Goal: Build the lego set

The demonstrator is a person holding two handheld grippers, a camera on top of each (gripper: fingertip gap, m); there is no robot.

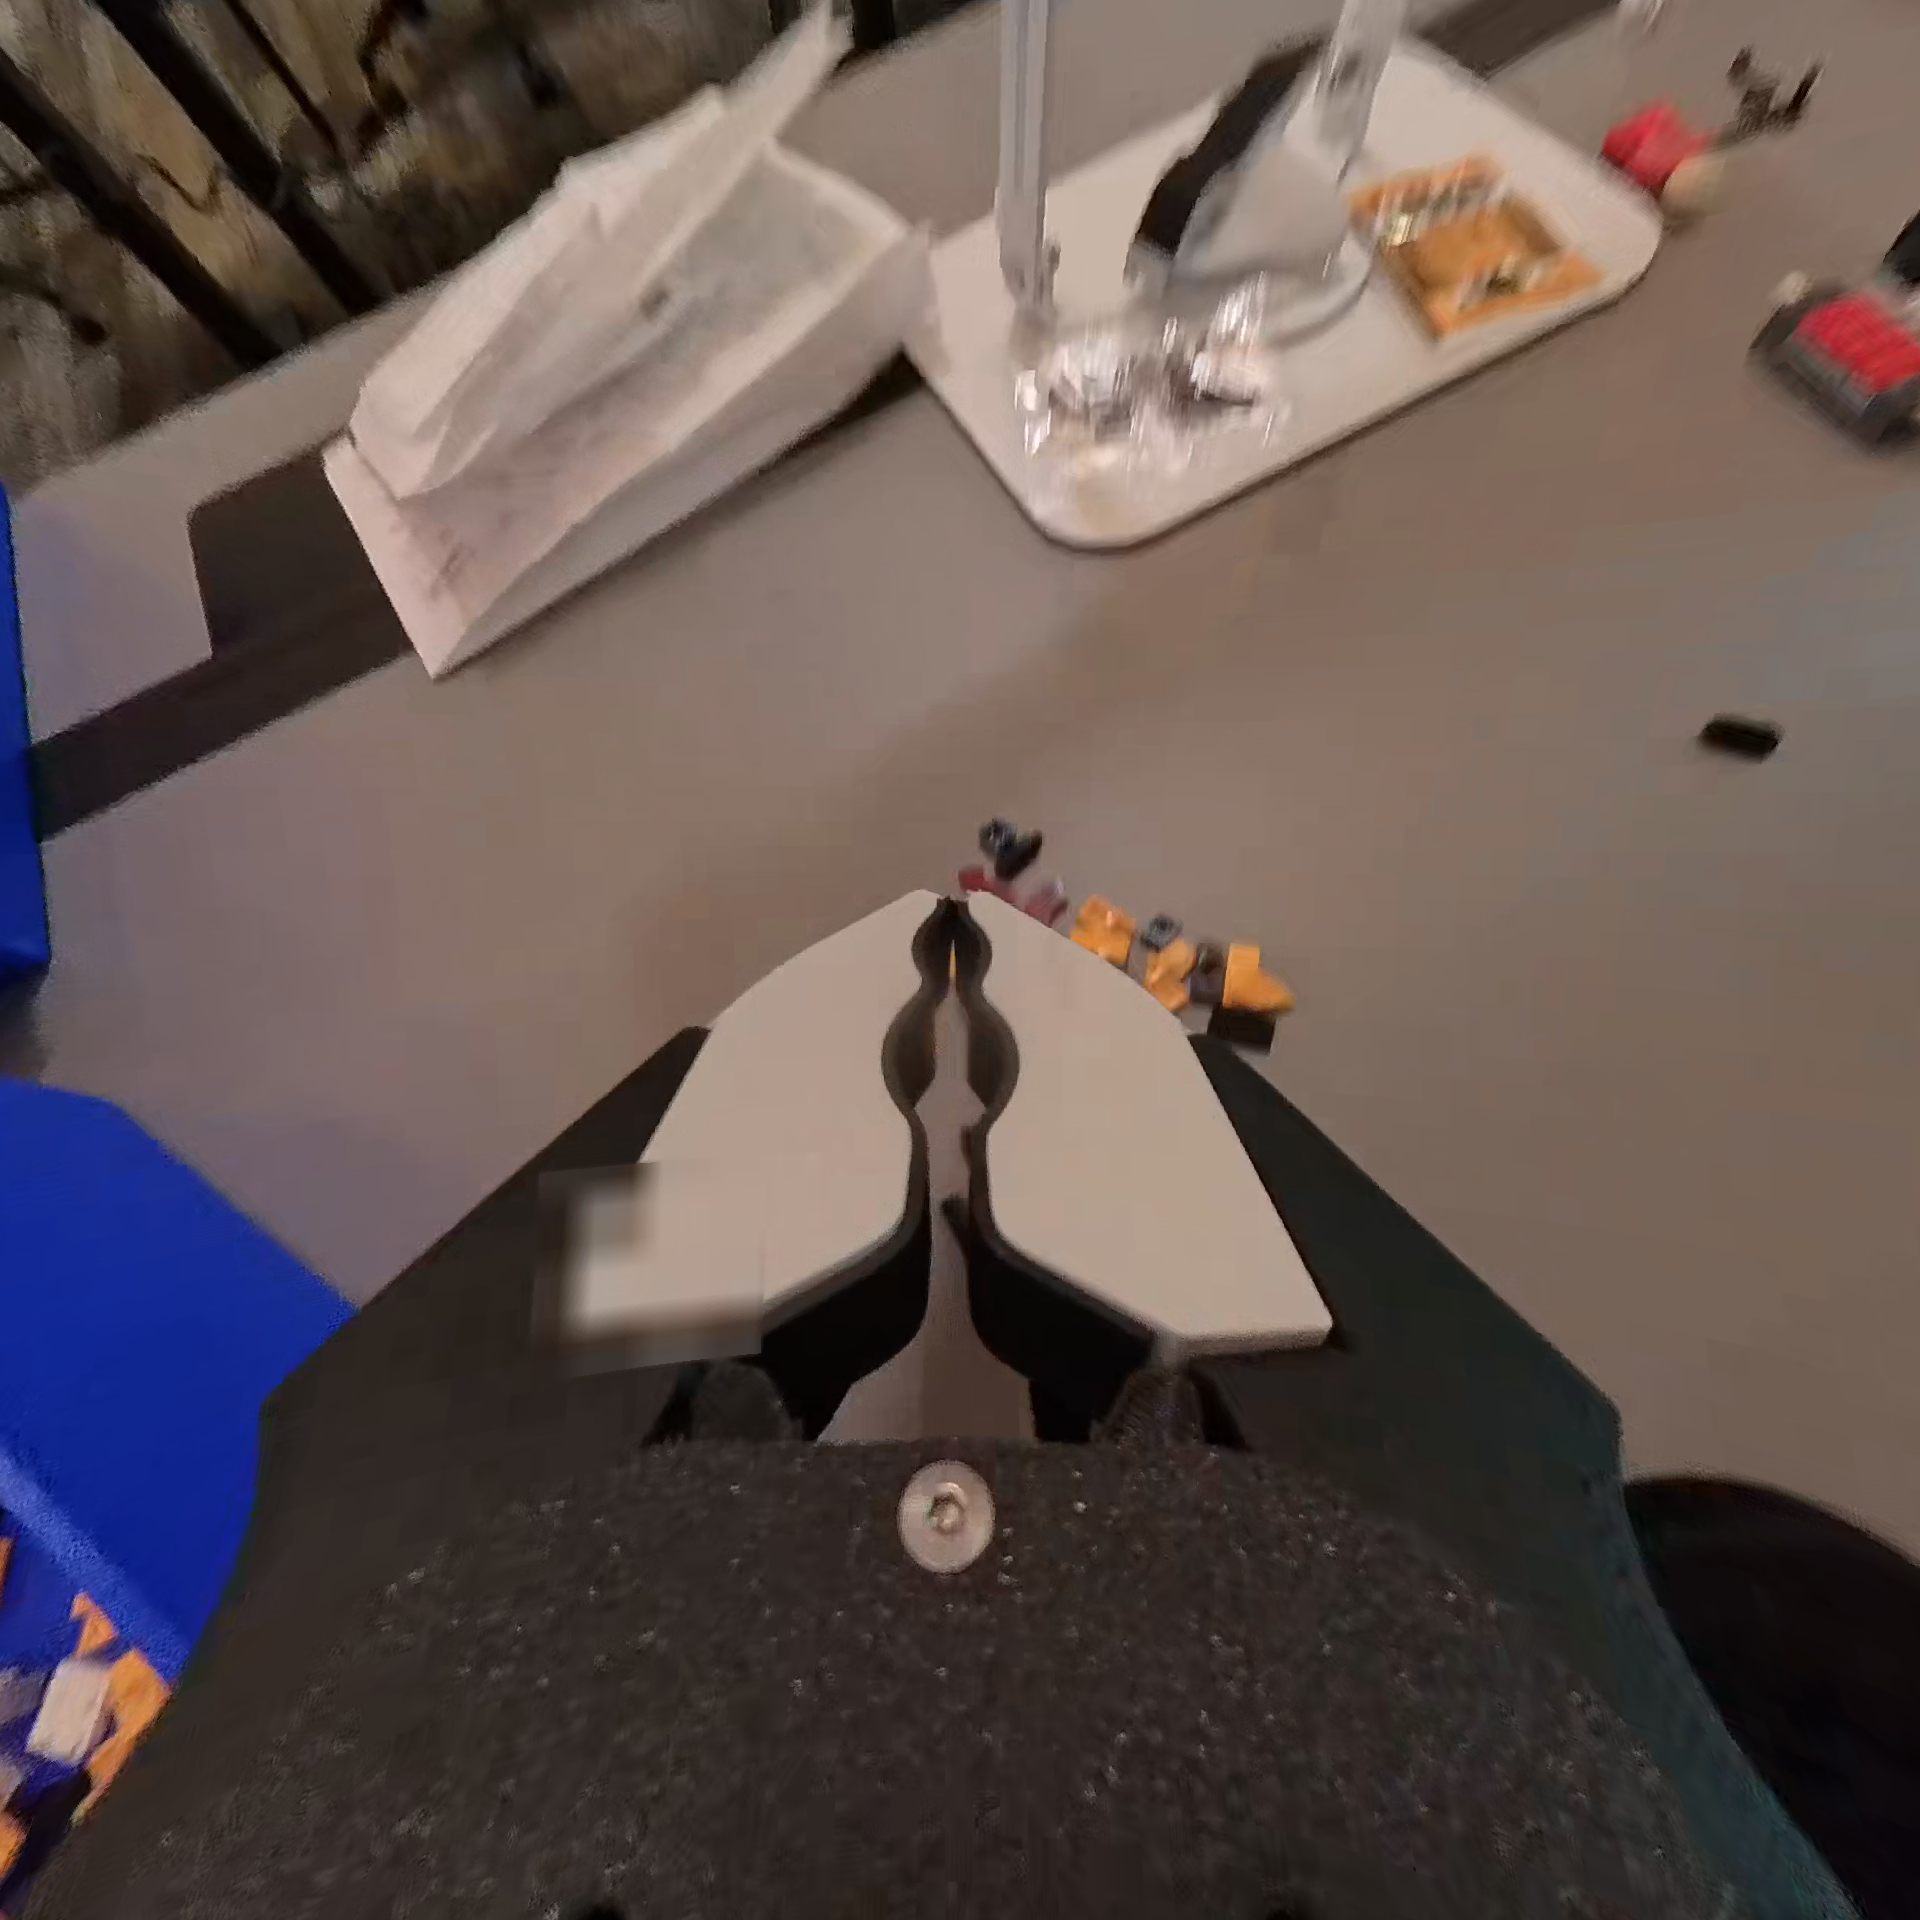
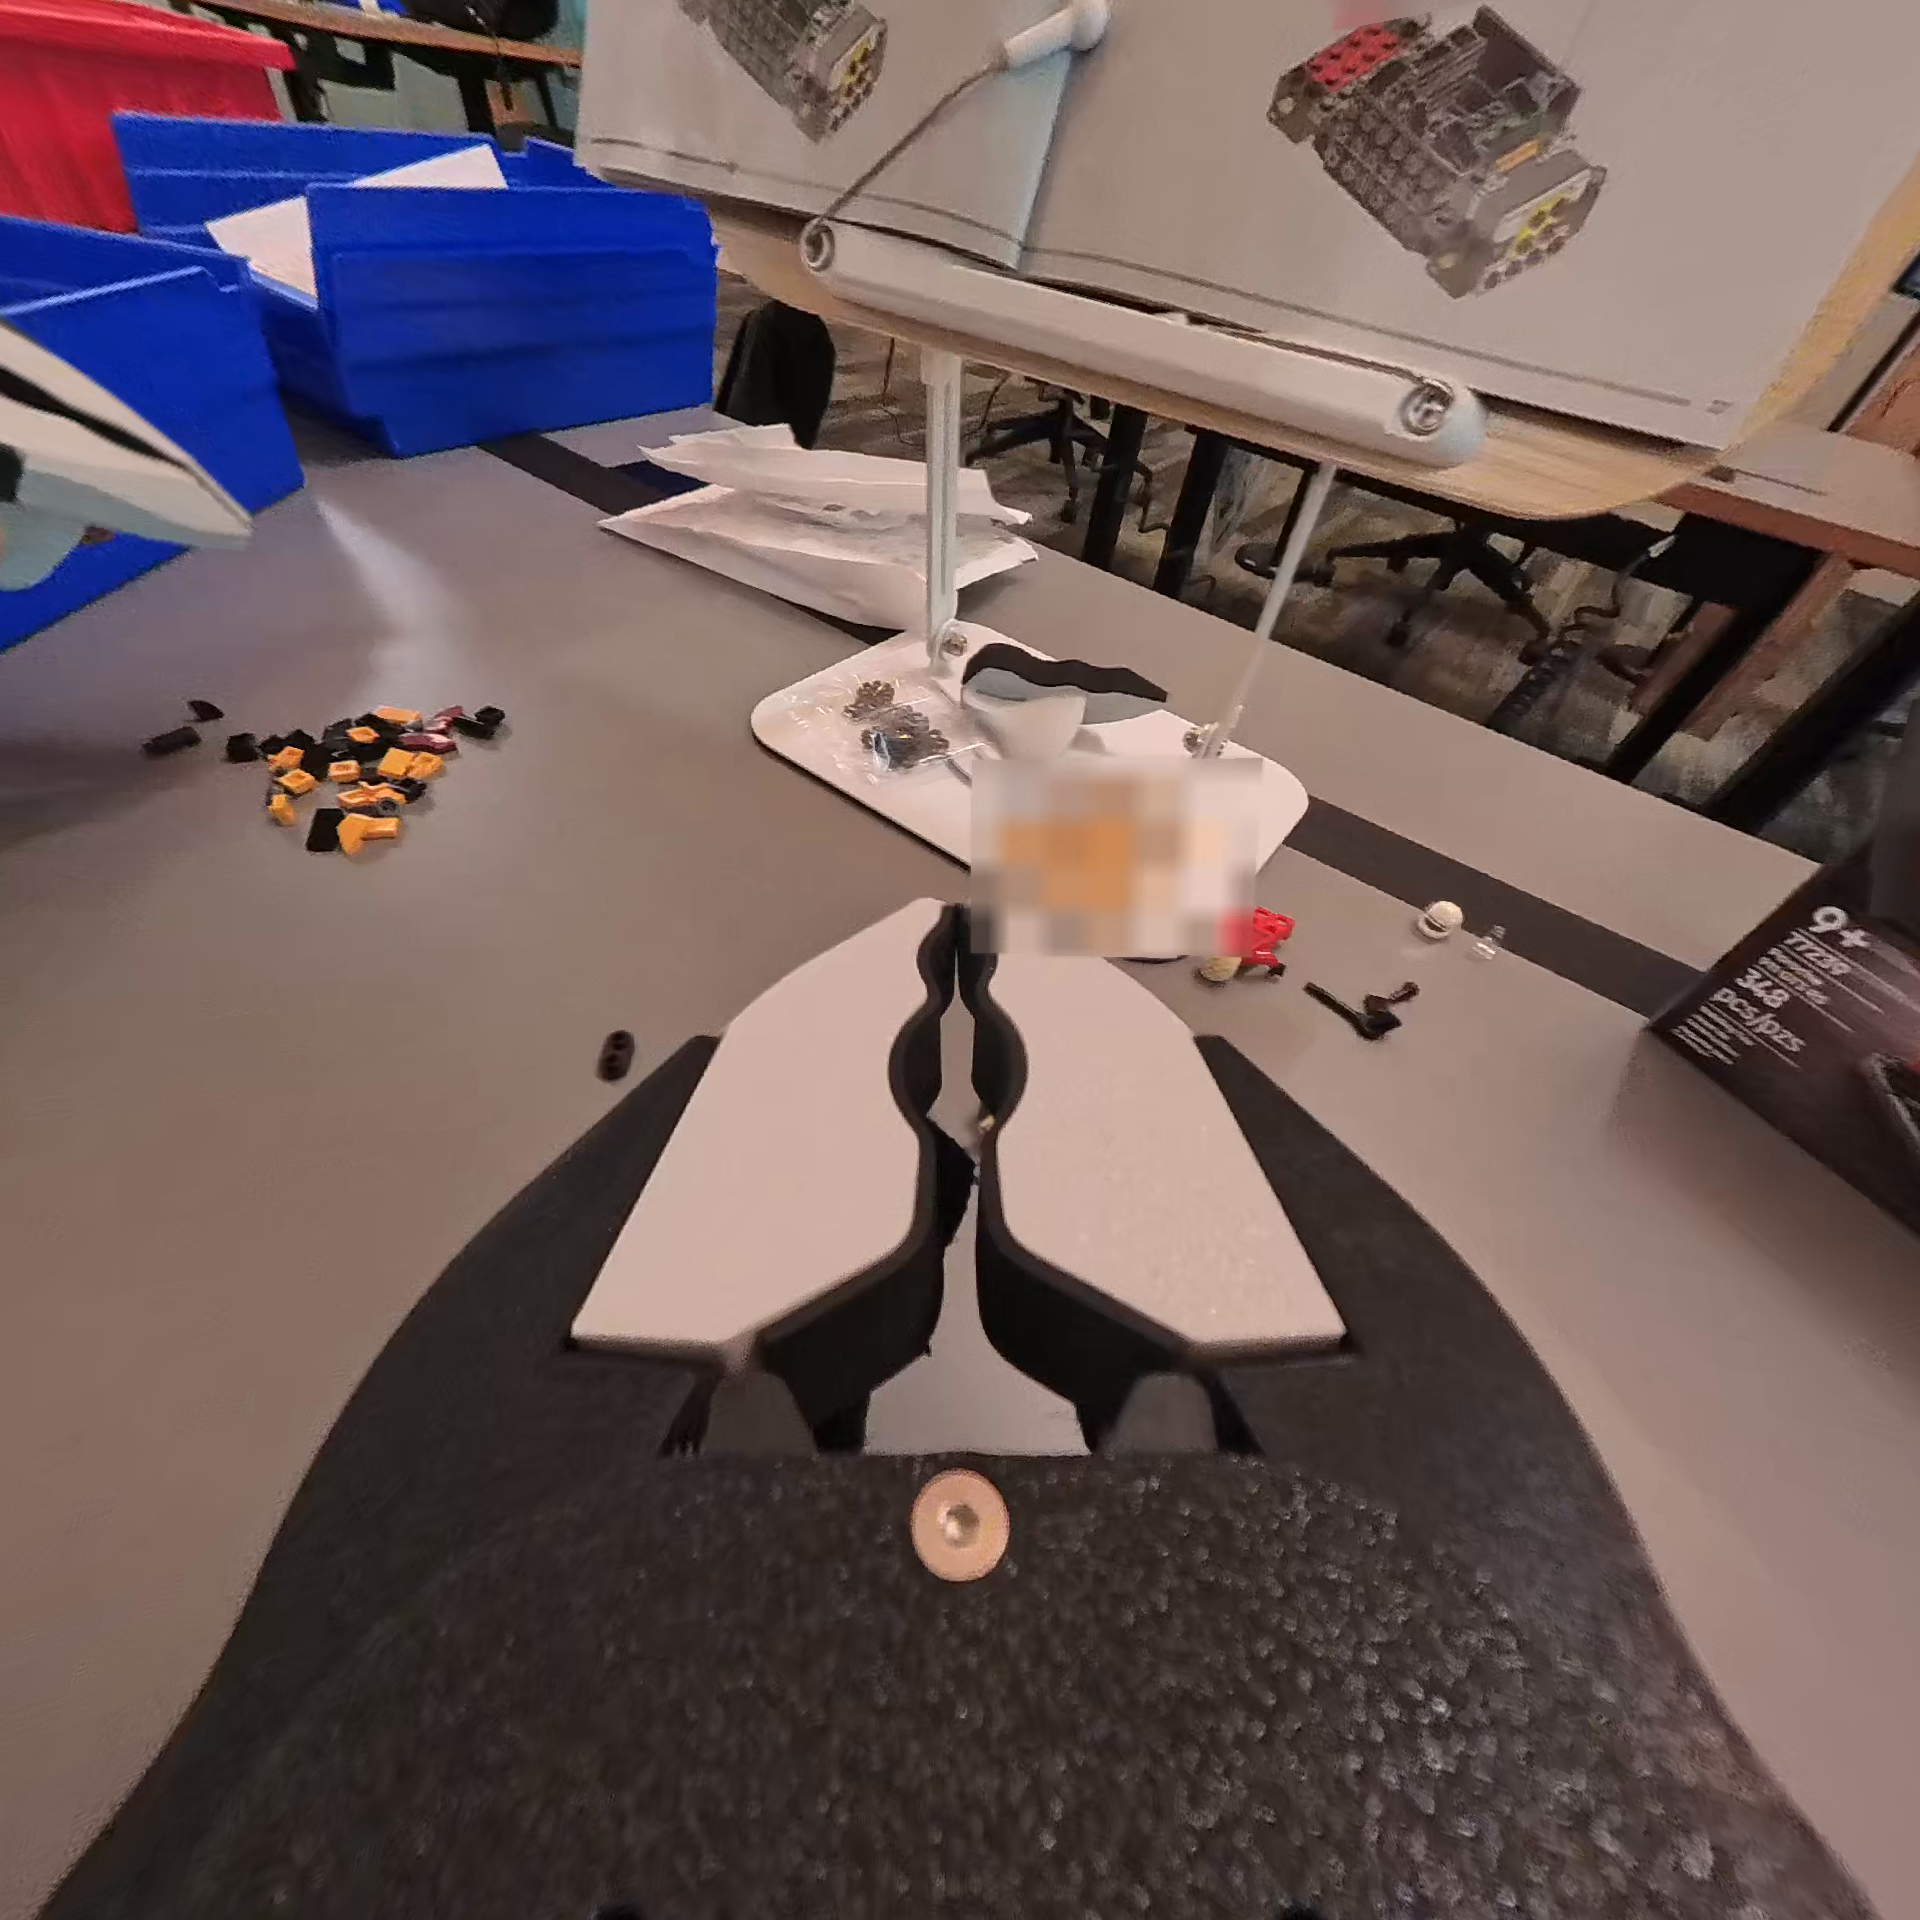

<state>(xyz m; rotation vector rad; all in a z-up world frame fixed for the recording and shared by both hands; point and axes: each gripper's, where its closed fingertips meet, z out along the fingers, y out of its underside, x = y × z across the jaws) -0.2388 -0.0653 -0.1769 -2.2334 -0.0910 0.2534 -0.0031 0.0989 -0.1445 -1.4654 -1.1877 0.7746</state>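
- Now the left claw (image 1: 951, 914) hangs above the grey tabletop (image 1: 1351, 644) with its pale fingers (image 1: 831, 1091) pressed together at the tips; a sliver of something orange seems to sit between them, though blur keeps me from telling what it is.
- Off to that claw's left stand blue bins (image 2: 499, 312), one near its base (image 1: 125, 1299).
- Just ahead of its tips, a little to the right, lies a scatter of orange and black lego pieces (image 1: 1174, 951).
- Farther ahead and left rests a heap of white paper bags (image 1: 613, 384).
- Ahead and to the right sits a white stand base (image 1: 1299, 416) with a clear bag of small parts (image 1: 1132, 374) on it.
- The right claw (image 2: 961, 920) has its tips nearly closed, a thin gap between them, and nothing visibly gripped.
- Well to its left lies the same pile of lego pieces (image 2: 353, 769), and the left claw's tip (image 2: 135, 488) shows at the far left edge.
- A single black piece (image 2: 615, 1051) lies close beside its left finger.
- Above and ahead, the stand holds an open instruction booklet (image 2: 1195, 156).
- Just right of its tips lie red parts (image 2: 1262, 935) and a black part (image 2: 1361, 1008); the dark set box (image 2: 1808, 1039) stands further right.
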